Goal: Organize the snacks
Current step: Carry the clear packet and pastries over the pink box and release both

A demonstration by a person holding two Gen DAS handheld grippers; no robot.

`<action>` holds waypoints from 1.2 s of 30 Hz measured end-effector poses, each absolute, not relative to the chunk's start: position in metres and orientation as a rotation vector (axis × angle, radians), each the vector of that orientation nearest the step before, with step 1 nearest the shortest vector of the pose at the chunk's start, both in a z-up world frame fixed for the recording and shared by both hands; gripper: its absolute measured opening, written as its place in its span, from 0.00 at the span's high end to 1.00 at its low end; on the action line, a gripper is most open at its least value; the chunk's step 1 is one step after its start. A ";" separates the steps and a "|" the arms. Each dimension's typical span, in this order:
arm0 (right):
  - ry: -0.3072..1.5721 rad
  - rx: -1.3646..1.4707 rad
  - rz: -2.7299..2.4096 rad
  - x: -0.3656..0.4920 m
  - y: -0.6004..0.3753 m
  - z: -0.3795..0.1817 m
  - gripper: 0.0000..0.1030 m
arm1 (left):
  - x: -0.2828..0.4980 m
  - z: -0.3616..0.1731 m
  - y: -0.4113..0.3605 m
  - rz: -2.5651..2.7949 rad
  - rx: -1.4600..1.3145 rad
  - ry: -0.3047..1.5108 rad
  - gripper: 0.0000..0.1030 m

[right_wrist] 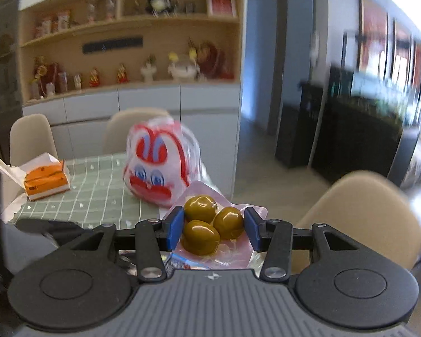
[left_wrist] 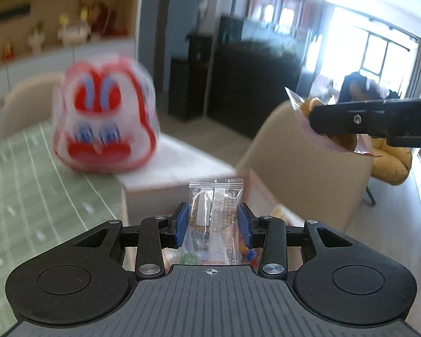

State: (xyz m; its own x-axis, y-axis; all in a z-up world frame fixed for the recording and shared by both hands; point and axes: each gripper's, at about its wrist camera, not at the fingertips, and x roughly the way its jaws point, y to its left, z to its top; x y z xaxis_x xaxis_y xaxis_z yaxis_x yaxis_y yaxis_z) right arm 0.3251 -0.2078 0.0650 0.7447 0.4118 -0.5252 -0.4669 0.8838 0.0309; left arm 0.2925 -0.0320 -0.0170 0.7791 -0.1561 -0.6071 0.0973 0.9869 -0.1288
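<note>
My left gripper (left_wrist: 214,220) is shut on a clear snack packet (left_wrist: 214,219) with a silver seam, held upright above the table's corner. My right gripper (right_wrist: 214,226) is shut on a pink-edged packet of olive-brown round snacks (right_wrist: 210,224). From the left wrist view that right gripper (left_wrist: 317,123) comes in from the right edge, its packet (left_wrist: 303,106) sticking out past the dark finger. A white and red rabbit-face bag (left_wrist: 103,118) (right_wrist: 157,165) sits on the green checked tablecloth (left_wrist: 19,191) (right_wrist: 98,191), beyond both grippers. A white box (left_wrist: 176,165) lies just past the left gripper.
An orange and white tissue pack (right_wrist: 46,179) lies at the table's left side. Beige chairs (left_wrist: 303,168) (right_wrist: 359,219) stand around the table. A shelf unit with figurines (right_wrist: 132,56) fills the back wall. Dark cabinets (left_wrist: 252,84) and a person (left_wrist: 359,87) are further off.
</note>
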 end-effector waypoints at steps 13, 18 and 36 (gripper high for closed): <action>0.930 0.065 0.509 0.420 -0.163 -0.057 0.54 | 0.305 -0.057 0.007 -0.197 -0.223 0.687 0.56; 0.926 0.154 0.524 0.420 -0.174 -0.045 0.54 | 0.301 -0.040 0.024 -0.179 -0.336 0.612 0.56; 0.553 -0.026 0.436 0.197 -0.217 0.038 0.27 | 0.124 0.014 -0.028 -0.046 -0.124 0.562 0.77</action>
